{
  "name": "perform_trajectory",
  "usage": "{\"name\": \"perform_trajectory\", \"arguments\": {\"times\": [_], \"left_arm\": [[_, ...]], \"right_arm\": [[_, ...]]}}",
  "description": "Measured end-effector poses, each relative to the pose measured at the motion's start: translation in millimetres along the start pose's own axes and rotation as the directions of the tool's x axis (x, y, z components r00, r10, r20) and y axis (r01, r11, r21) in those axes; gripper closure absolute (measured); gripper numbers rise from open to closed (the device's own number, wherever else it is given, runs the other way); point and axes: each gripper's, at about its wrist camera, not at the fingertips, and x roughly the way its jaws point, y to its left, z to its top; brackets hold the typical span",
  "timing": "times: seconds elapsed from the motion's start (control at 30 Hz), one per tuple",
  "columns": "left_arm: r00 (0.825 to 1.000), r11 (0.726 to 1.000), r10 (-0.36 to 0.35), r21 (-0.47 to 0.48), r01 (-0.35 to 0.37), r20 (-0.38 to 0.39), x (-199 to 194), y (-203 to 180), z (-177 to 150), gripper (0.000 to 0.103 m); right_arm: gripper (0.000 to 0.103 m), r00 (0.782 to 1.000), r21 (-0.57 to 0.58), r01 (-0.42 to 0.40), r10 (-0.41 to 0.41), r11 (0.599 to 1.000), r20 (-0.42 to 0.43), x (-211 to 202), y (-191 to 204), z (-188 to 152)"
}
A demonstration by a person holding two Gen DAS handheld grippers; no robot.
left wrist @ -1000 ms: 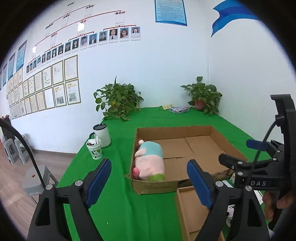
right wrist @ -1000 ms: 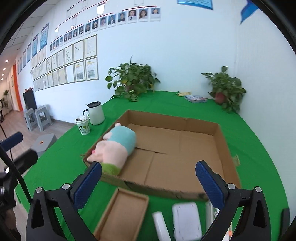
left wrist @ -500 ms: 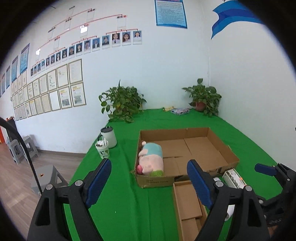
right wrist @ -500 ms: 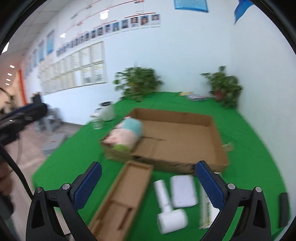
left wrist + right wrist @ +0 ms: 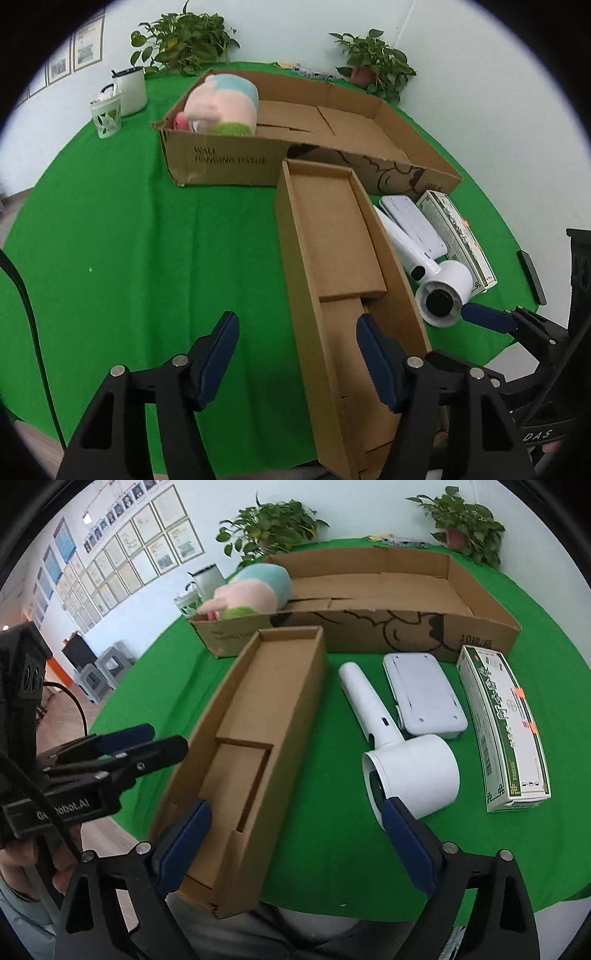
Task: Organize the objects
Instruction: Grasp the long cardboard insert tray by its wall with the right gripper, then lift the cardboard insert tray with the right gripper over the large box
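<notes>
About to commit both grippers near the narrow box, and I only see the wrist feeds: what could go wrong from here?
1. The narrow cardboard box overhangs the near edge of the table; a nudge could tip it off.
2. The right gripper is open, with one finger at the box wall and the other by the white hair dryer, which may roll.
3. The left gripper straddles the box's left wall and may snag it.

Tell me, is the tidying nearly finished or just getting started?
Just getting started. Only the plush toy lies in the big cardboard box. Nothing is in hand: the left tool and right tool are both open and empty. Still out on the green cloth are the white hair dryer, the flat white case and the green-and-white carton. The narrow box is empty.
</notes>
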Motion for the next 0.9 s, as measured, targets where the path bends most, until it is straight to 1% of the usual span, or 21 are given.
{"name": "perform_trajectory", "arguments": {"times": [0.07, 0.1, 0.13, 0.23, 0.3, 0.4, 0.43, 0.47, 0.5, 0.6, 0.77, 0.9], "left_arm": [[1.000, 1.000, -0.022, -0.008, 0.022, -0.014, 7.1, 0.9, -2.3, 0.049], [0.999, 0.999, -0.033, -0.013, 0.033, -0.019, 9.3, 1.8, -3.3, 0.051], [0.999, 0.999, -0.039, -0.017, 0.039, -0.025, 11.3, 2.1, -4.7, 0.053], [0.998, 0.999, -0.045, -0.008, 0.044, -0.054, 17.2, 1.6, -10.5, 0.065], [0.996, 0.998, -0.056, -0.008, 0.055, -0.067, 20.1, 1.5, -12.3, 0.067], [0.995, 0.997, -0.079, -0.011, 0.079, -0.059, 20.2, -0.5, -14.2, 0.076], [0.995, 0.996, -0.085, -0.012, 0.085, -0.056, 19.9, -1.9, -14.8, 0.081], [0.996, 0.997, -0.077, -0.011, 0.076, -0.052, 19.5, -3.3, -15.4, 0.082], [0.996, 0.998, -0.069, -0.014, 0.069, -0.051, 19.3, -4.2, -15.4, 0.082], [0.996, 0.998, -0.063, -0.028, 0.061, -0.058, 20.2, -4.1, -13.9, 0.084], [0.998, 0.999, -0.044, -0.032, 0.043, -0.054, 21.0, -6.8, -13.3, 0.085], [0.997, 0.998, -0.053, -0.029, 0.052, -0.047, 20.8, -12.0, -17.5, 0.085]], "right_arm": [[0.021, 0.999, -0.020, 0.032, -0.032, 0.999, -0.011, 9.2, 3.8, 0.6], [0.024, 0.998, -0.029, 0.050, -0.051, 0.998, -0.022, 15.5, 6.7, 2.1], [0.025, 0.998, -0.028, 0.055, -0.056, 0.998, -0.029, 18.4, 7.5, 1.7], [0.030, 0.996, -0.028, 0.076, -0.077, 0.997, -0.033, 28.1, 12.9, 6.0], [0.042, 0.995, -0.045, 0.090, -0.091, 0.995, -0.029, 31.0, 18.6, 6.3], [0.055, 0.996, -0.049, 0.083, -0.085, 0.995, -0.038, 38.6, 25.0, 10.5], [0.057, 0.995, -0.053, 0.088, -0.090, 0.995, -0.039, 40.4, 27.2, 11.5], [0.062, 0.995, -0.054, 0.090, -0.093, 0.994, -0.039, 41.9, 29.2, 12.1], [0.070, 0.996, -0.052, 0.083, -0.085, 0.995, -0.042, 43.8, 30.6, 12.7], [0.080, 0.997, -0.027, 0.047, -0.049, 0.999, -0.056, 47.7, 32.1, 14.6], [0.080, 0.998, 0.001, 0.033, -0.033, 0.999, -0.062, 50.6, 31.7, 15.5], [0.081, 0.997, 0.003, 0.044, -0.044, 0.999, -0.066, 48.5, 30.9, 12.9]]}}
